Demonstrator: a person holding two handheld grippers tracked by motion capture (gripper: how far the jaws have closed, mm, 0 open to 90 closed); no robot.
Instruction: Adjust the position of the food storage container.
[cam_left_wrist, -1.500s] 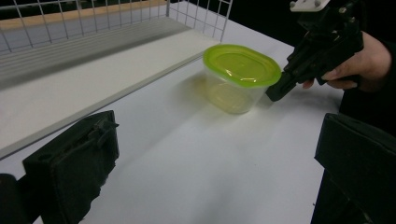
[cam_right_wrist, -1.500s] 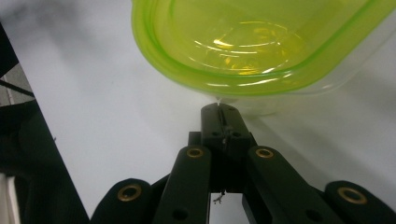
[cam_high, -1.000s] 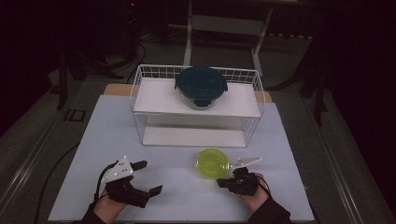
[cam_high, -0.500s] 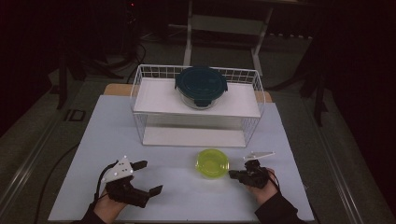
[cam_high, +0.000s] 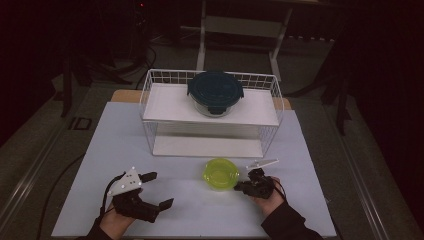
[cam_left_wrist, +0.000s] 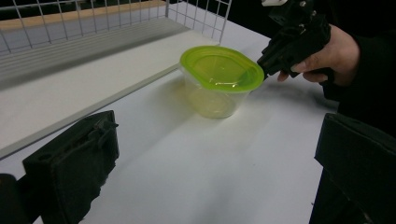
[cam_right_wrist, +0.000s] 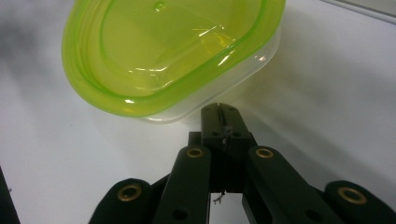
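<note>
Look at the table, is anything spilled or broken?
Nothing stands out. The small clear plastic tub with the lime-green lid stands upright and closed on the white table, and the round glass container with the dark teal lid sits level on the white wire rack.

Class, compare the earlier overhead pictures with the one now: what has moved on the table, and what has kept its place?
The right tongs, shut with nothing between them, drew back from the edge of the small clear plastic tub with the lime-green lid towards the table's right side, then came back close to it. The tub, the left tongs, and the round glass container with the dark teal lid on the white wire rack stayed put.
</note>
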